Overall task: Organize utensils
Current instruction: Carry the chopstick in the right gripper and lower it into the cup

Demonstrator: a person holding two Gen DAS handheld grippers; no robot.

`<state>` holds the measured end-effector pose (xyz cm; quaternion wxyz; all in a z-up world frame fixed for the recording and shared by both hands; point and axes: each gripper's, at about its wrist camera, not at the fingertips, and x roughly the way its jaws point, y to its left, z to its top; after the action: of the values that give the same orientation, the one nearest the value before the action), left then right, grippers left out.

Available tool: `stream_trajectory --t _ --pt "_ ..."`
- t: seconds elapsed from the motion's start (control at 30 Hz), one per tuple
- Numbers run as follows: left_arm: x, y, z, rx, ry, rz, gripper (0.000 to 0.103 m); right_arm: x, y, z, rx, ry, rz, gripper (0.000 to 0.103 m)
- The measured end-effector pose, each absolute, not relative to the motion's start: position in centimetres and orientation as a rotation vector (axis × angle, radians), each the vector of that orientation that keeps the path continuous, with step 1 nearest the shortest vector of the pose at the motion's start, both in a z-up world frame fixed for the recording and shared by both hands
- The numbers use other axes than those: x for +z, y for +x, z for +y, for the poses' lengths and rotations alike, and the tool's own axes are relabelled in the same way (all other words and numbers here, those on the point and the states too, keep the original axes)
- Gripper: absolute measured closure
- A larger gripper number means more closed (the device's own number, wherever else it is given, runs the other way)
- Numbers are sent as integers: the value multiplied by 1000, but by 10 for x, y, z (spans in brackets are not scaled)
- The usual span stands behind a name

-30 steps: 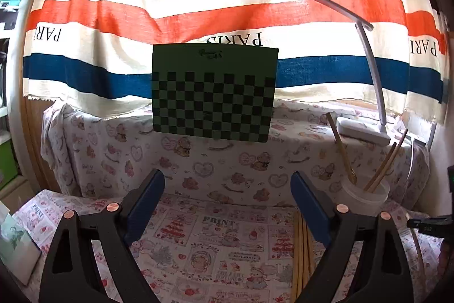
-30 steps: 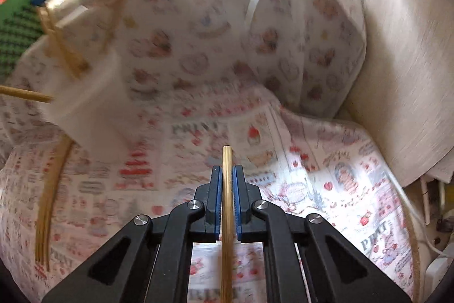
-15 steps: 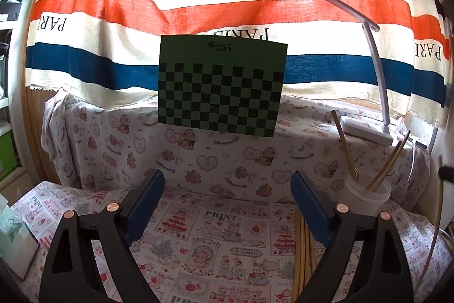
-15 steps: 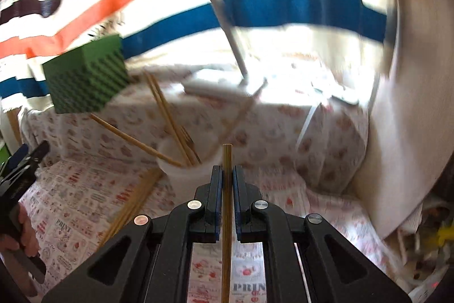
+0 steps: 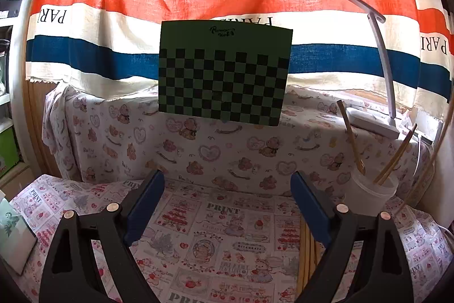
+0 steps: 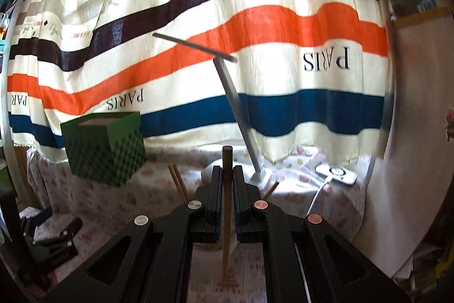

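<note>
My right gripper [image 6: 227,171] is shut on a single wooden chopstick [image 6: 227,203], which stands upright between the blue pads with its blunt end poking above them. The white cup [image 5: 369,192] sits at the right of the table with several chopsticks [image 5: 351,138] leaning in it. In the right wrist view the cup is mostly hidden behind my gripper, and only chopstick ends [image 6: 177,181] show beside it. More loose chopsticks [image 5: 308,246] lie on the patterned cloth left of the cup. My left gripper [image 5: 227,203] hangs open over the cloth, holding nothing.
A green checkered box [image 5: 224,78] stands on the covered ledge at the back. A white desk lamp [image 5: 377,47] rises behind the cup. A white device with a cable [image 6: 336,173] lies on the ledge. A striped curtain hangs behind. A pale card [image 5: 14,234] leans at the left.
My right gripper has risen and tipped up with the chopstick still held, so its view swung from the tabletop to the curtain. The left gripper has stayed in place, open.
</note>
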<state>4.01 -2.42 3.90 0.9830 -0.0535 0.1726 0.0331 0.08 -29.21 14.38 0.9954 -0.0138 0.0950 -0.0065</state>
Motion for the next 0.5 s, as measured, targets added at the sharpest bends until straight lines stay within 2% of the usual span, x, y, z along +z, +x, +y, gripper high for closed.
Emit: stream_trajectory --t 0.5 --pt "37 43 -21 63 -128 368 14 182 39 -279 -49 -63 87 95"
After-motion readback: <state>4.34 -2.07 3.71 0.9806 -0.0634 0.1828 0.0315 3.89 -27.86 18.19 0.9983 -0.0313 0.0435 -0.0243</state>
